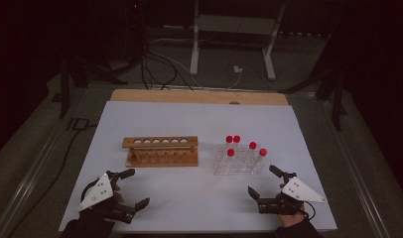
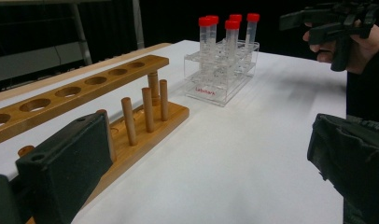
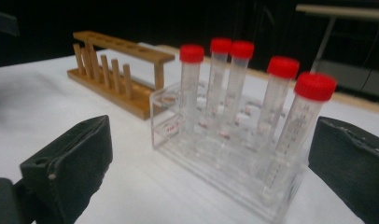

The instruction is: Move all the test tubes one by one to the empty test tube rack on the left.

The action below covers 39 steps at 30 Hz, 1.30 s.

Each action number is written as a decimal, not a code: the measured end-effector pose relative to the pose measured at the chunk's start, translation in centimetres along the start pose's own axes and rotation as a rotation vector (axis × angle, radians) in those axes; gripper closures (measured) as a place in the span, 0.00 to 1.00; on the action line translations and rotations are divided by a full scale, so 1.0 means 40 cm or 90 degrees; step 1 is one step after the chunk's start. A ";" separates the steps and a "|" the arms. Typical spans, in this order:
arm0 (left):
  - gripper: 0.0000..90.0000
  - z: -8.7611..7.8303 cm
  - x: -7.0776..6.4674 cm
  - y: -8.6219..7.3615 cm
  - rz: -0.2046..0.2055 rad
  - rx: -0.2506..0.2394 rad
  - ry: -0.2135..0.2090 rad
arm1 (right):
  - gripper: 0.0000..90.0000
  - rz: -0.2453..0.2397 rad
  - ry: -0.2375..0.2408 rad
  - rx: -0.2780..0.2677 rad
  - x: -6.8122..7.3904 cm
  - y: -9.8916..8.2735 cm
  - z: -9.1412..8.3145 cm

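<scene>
A wooden test-tube rack with a row of empty holes lies mid-table; in the left gripper view the wooden rack is close by. To its right a clear plastic rack holds several red-capped tubes. My left gripper rests open at the front left, nothing between its jaws. My right gripper is open at the front right, just in front of the clear rack, whose red-capped tubes stand upright. The right gripper also appears far off in the left gripper view.
A white sheet covers the table, with a wooden board edge at the back. Beyond it stand a metal frame and cables on the floor. Dark surroundings.
</scene>
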<state>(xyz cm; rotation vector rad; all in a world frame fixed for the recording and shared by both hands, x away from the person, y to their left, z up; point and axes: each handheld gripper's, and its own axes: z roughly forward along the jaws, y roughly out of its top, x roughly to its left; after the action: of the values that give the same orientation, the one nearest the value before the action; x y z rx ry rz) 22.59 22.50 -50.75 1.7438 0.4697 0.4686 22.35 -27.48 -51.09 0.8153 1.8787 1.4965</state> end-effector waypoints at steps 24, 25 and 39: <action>0.00 0.004 0.001 0.000 -0.019 0.009 -0.007 | 0.00 0.101 -0.050 0.094 -0.036 0.054 -0.012; 0.00 0.004 0.001 0.001 -0.018 0.008 -0.007 | 0.00 0.095 -0.055 0.089 -0.037 0.067 -0.013; 0.00 0.003 0.002 0.002 -0.017 0.002 -0.009 | 0.00 0.125 -0.123 0.115 -0.065 0.111 0.034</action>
<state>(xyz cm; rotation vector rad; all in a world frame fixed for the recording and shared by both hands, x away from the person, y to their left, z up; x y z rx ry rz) 22.73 22.43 -50.70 1.7411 0.4834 0.4366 25.50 -27.86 -46.81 1.2141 1.8492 1.3189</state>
